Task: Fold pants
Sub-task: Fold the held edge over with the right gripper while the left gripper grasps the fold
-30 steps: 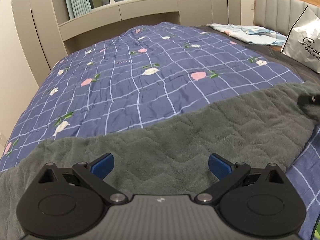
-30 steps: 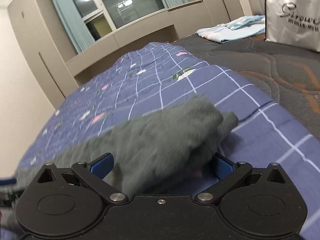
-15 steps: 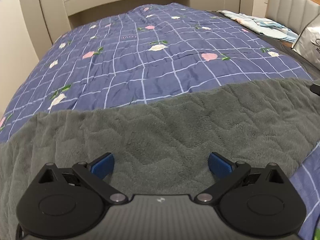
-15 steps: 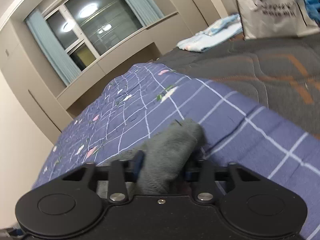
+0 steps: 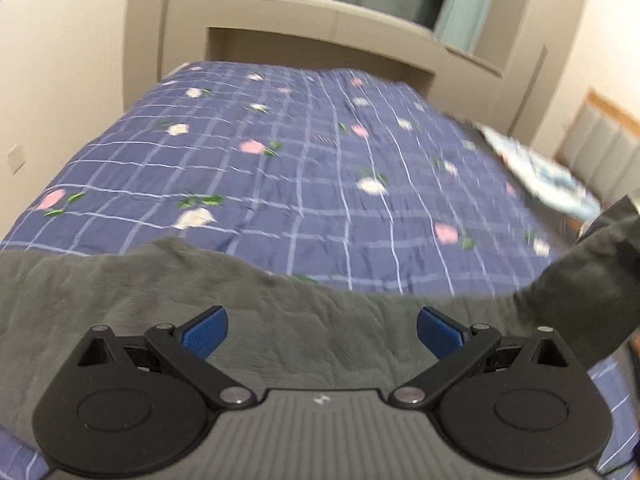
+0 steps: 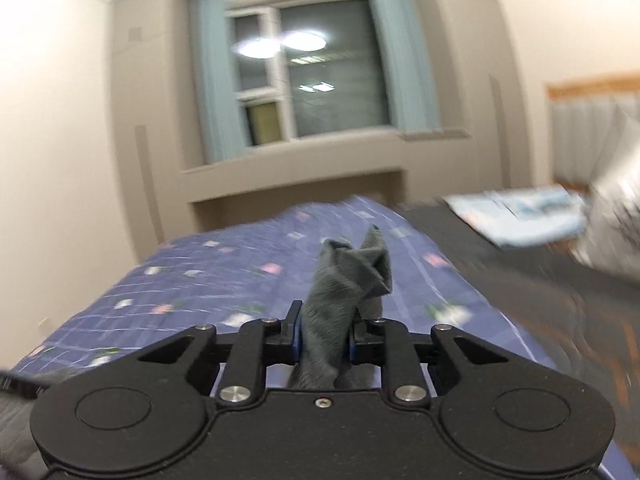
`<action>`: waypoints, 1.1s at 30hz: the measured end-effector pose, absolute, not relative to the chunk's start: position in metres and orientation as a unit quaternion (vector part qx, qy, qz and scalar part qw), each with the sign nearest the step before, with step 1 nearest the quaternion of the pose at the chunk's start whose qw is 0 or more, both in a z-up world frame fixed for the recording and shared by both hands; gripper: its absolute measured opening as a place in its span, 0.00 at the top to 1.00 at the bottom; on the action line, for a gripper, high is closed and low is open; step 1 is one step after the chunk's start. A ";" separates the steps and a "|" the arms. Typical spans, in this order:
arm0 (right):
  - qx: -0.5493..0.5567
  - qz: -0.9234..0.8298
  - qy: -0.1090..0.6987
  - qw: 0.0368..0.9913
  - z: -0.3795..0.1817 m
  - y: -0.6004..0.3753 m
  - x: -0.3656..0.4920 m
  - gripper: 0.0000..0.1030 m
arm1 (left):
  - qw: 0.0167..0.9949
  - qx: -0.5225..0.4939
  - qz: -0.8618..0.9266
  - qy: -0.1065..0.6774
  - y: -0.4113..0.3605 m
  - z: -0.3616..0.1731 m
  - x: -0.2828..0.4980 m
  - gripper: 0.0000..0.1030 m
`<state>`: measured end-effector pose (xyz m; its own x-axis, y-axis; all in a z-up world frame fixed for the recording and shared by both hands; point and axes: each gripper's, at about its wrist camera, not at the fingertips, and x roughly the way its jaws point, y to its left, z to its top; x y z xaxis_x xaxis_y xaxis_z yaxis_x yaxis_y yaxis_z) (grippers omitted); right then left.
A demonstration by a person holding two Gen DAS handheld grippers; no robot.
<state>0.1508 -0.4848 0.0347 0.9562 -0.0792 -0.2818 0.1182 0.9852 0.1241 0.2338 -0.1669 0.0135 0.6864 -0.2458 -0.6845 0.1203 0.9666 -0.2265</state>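
Observation:
The grey fleece pants (image 5: pixel 256 320) lie across the near edge of the bed in the left wrist view. My left gripper (image 5: pixel 322 332) is open just above them, with its blue pads on either side of bare fabric. The right end of the pants (image 5: pixel 592 272) rises off the bed at the right of that view. My right gripper (image 6: pixel 322 340) is shut on that bunched end of the pants (image 6: pixel 344 280), which sticks up between the fingers, and holds it above the bed.
A blue checked floral quilt (image 5: pixel 304 160) covers the bed up to the far wall and window. Folded light-blue clothes (image 6: pixel 524 220) and a white bag (image 6: pixel 616 216) lie at the right by the headboard, on a dark grey cover (image 6: pixel 560 300).
My right gripper closed on the pants' end and lifted it up off the bed. My left gripper stayed open over the pants and its view swung to the left.

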 end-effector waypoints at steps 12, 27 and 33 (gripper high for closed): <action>-0.057 0.080 0.182 0.978 0.018 -0.311 0.151 0.90 | 0.919 -0.142 -0.079 0.359 -0.090 0.030 0.215 0.00; -0.048 0.111 0.295 0.948 -0.072 -0.256 0.163 0.80 | 0.883 -0.160 -0.109 0.427 -0.102 -0.030 0.228 0.01; -0.029 0.165 0.283 0.945 -0.061 -0.265 0.145 0.39 | 0.878 -0.155 -0.127 0.434 -0.112 -0.035 0.232 0.01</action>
<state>0.1448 -0.2652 -0.0609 0.7860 0.2946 -0.5435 -0.3277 0.9440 0.0378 0.2316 -0.1121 -0.0347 0.5907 -0.3581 -0.7231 0.0882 0.9194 -0.3833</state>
